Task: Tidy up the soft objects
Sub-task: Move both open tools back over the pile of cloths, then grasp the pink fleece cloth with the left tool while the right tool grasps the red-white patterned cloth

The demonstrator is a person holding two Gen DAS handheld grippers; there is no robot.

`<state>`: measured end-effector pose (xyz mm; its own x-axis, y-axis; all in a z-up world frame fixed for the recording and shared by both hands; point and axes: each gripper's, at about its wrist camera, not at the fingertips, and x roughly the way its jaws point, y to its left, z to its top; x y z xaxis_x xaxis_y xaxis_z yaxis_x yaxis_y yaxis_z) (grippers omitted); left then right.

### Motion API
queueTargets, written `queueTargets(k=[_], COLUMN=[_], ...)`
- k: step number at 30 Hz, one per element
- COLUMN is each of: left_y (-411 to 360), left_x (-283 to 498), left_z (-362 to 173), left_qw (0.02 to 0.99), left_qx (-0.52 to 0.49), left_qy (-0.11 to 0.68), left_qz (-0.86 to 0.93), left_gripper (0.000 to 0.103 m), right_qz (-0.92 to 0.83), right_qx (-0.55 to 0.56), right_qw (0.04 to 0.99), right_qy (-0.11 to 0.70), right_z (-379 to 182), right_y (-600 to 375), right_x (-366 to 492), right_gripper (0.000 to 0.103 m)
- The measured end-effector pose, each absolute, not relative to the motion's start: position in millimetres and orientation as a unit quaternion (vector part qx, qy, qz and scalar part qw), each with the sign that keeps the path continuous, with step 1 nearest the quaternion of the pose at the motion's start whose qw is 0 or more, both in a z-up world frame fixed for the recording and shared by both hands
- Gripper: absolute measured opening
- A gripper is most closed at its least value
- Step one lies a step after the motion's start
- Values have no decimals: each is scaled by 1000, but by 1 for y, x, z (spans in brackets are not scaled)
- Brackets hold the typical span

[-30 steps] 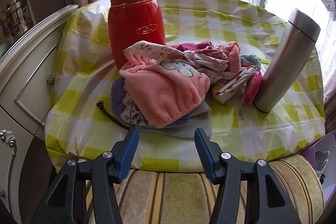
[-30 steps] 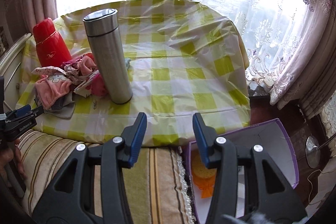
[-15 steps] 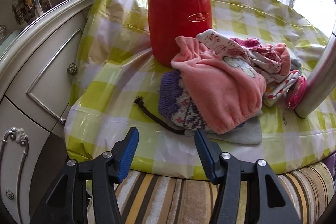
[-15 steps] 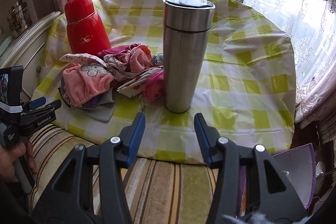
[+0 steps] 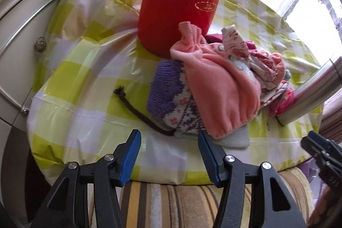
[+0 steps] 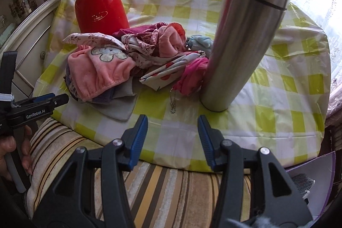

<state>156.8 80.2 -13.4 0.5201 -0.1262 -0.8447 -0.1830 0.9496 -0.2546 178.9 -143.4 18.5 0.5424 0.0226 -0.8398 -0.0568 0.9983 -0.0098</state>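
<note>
- Left gripper: jaws wide apart, nothing between them. It hovers at lower centre of its view, over the near table edge, just short of the pile. In the right view it enters from the left edge, with a hand on its grip.
- Right gripper: jaws spread equally wide, empty, touching nothing. It sits at lower centre of its view, near the steel flask's base.
- Pile: mid-frame in the left view, heaped on the checked cloth. Pink fleece lies on top, over a purple knit and a grey piece. A brown cord trails from the knit toward lower left.
- Red flask: upper centre, directly behind the pile, apparently touching the fleece.
- Steel flask: right of centre in the right view, upright. A magenta piece and a bead chain lie against its foot.
- Risk: pulling the fleece may drag tangled neighbours, and the slick cloth could shift underneath.
- Risk: tugging the magenta piece sideways could tip the tall steel flask.
- Risk: a shallow pinch might catch the cloth itself, or only the cord.
</note>
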Motion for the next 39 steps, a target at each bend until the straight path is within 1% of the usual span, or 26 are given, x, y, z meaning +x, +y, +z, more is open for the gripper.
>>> queueTargets(k=[3, 6, 11, 13, 14, 15, 16, 17, 18, 21, 23, 25, 29, 34, 39], left_y=[74, 64, 53, 50, 47, 45, 44, 43, 43, 46, 50, 55, 68, 88, 96], left_x=[164, 174, 208, 216, 218, 217, 216, 216, 214, 203, 194, 185, 161, 133, 115], left_z=[-6, 5, 1, -2, -1, 1, 3, 4, 5, 13, 18, 23, 30, 31, 30], left_qw=[864, 876, 877, 878, 882, 887, 889, 890, 891, 897, 901, 902, 903, 900, 897], left_qx=[-167, -152, -134, -129, -118, -111, -110, -110, -108, -116, -126, -142, -169, -194, -191], left_qy=[474, 458, 460, 460, 455, 449, 444, 441, 438, 423, 411, 403, 392, 389, 396], left_qz=[-8, -24, -22, -27, -26, -25, -31, -39, -41, -53, -54, -57, -54, -37, -37], left_gripper=[56, 56, 56, 44, 30, 20, 15, 8, 7, 5, 5, 5, 5, 5, 5], right_qz=[36, 41, 47, 50, 50, 49, 47, 45, 45, 45, 44, 46, 48, 52, 65], right_qx=[-16, -19, -7, -5, -7, -9, -9, -7, -3, 0, -2, -10, -30, -54, -106], right_qw=[875, 873, 876, 878, 879, 879, 880, 880, 881, 884, 887, 890, 894, 887, 873], right_qy=[483, 486, 481, 476, 475, 474, 473, 472, 471, 464, 460, 453, 444, 455, 471], right_z=[12, 7, 7, 10, 11, 11, 11, 12, 13, 16, 18, 20, 19, 0, -27], right_y=[-134, -127, -122, -119, -118, -116, -115, -115, -115, -114, -113, -111, -108, -88, -65], right_x=[186, 193, 204, 208, 211, 214, 217, 220, 223, 233, 240, 248, 268, 294, 308], right_gripper=[52, 52, 52, 52, 52, 52, 52, 52, 52, 53, 55, 59, 61, 62, 62])
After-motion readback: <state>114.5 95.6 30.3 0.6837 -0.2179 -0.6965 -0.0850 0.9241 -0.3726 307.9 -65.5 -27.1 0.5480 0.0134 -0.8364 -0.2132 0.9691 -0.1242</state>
